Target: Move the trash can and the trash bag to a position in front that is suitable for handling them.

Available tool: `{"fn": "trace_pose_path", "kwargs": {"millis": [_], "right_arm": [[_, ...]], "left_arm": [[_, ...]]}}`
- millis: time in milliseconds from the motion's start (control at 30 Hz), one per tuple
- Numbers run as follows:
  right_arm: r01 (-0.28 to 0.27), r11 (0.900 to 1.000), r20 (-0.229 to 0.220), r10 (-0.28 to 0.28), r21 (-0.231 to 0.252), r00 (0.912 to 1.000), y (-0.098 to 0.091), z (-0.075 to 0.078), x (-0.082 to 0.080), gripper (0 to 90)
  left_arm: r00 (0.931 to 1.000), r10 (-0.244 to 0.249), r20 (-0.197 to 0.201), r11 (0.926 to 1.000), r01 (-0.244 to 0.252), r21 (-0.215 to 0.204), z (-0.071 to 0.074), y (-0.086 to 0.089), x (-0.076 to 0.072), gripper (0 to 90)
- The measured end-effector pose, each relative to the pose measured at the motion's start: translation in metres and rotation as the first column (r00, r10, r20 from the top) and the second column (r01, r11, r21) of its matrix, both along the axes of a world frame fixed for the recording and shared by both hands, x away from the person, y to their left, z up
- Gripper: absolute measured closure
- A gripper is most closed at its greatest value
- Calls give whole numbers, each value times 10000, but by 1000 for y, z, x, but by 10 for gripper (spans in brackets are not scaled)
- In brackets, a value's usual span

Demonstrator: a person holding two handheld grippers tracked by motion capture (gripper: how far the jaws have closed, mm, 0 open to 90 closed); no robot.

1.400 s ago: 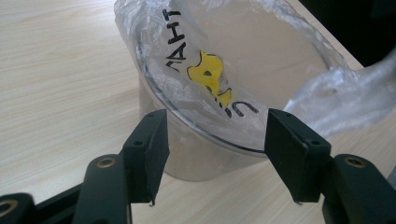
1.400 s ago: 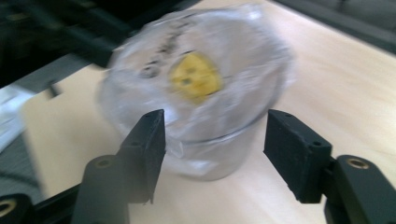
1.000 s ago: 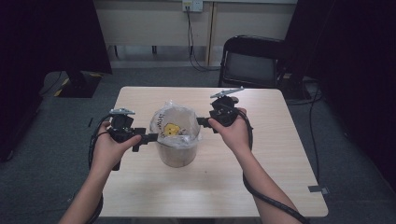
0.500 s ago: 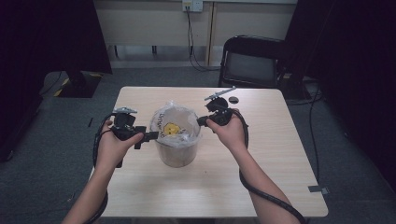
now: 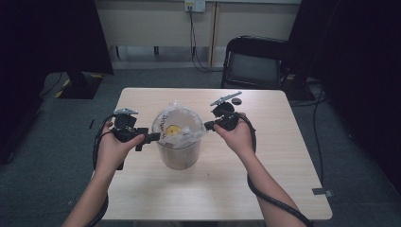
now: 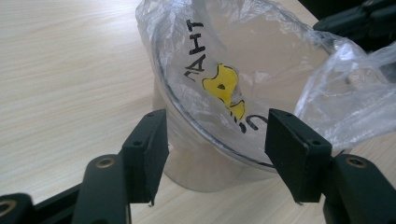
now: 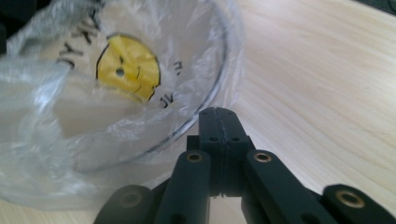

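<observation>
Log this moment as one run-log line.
scene: clear bin lined with plastic bag on table | left gripper: open at bin rim | right gripper: shut on bag edge

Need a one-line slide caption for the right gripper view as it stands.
Right tool shut at the edge of the clear plastic bag lining a round container on the wooden table.

Left tongs (image 5: 152, 137) held level in the left hand (image 5: 113, 149), jaws parted and just closing slightly, pads clear of contact. Right tongs (image 5: 208, 126) held level in the right hand (image 5: 236, 137), jaws pressed fully together. Both forearms enter from below, angled inward.
</observation>
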State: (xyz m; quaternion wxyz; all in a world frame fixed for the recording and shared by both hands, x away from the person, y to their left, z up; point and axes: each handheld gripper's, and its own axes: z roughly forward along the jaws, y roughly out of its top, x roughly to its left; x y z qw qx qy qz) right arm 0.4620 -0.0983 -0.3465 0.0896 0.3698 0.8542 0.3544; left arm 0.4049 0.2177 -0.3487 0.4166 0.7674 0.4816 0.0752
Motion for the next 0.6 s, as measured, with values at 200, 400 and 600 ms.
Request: {"fn": "trace_pose_path", "kwargs": {"millis": [200, 400, 600], "right_arm": [[224, 9996, 237, -219, -185, 9995, -5, -6, -5, 691], [790, 9960, 1017, -830, 429, 9913, -15, 26, -16, 449], [458, 9955, 1435, -575, 834, 9880, -5, 54, -18, 319]], "left_arm": [[9998, 178, 47, 9998, -178, 41, 2, 8, -2, 376], [9994, 337, 121, 9994, -338, 95, 6, 12, -4, 368], [9995, 312, 92, 9995, -312, 23, 3, 10, -2, 358]]}}
